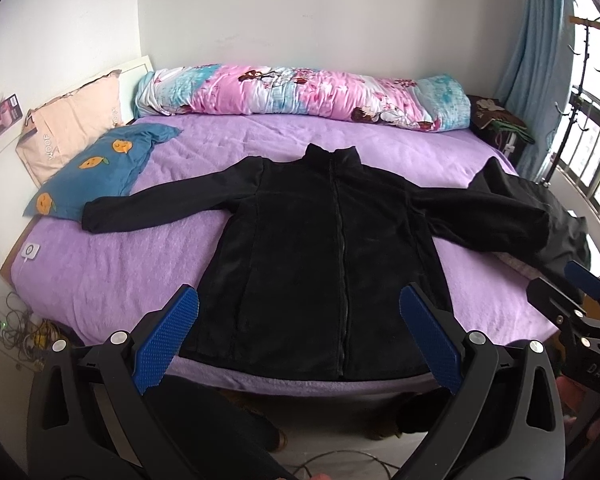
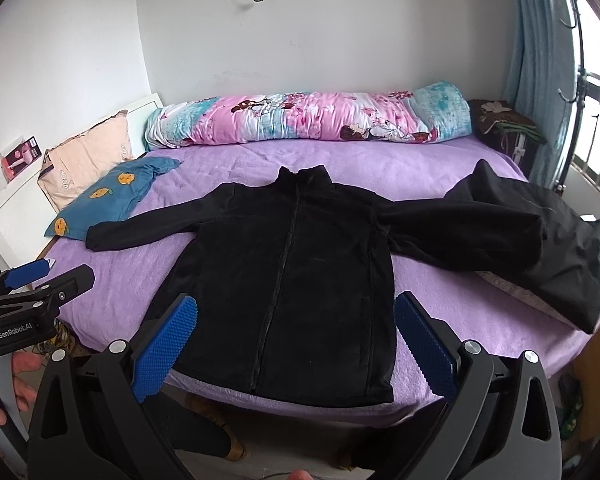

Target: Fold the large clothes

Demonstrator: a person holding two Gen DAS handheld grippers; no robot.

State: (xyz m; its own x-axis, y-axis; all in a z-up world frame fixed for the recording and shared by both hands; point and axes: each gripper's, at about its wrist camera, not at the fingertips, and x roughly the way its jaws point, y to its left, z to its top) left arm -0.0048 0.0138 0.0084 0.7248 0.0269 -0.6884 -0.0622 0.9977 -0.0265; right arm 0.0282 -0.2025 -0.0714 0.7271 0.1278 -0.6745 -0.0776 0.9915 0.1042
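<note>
"WOOF" runs along the peach pillow (image 2: pixel 88 156); "GenRobot.AI" marks the left tongs (image 2: pixel 32 280); "DAS" marks the right tongs (image 1: pixel 576 292).

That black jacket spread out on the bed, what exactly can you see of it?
The black jacket looks like soft fleece, with a stand-up collar and a front zip closed all the way up. It lies flat, front up, on the purple bedspread, hem at the near edge, collar toward the rolled floral quilt. Both sleeves are spread out: one cuff ends beside the blue pillow, the other lies over another dark garment at the bed's corner. Neither gripper touches it.
</note>
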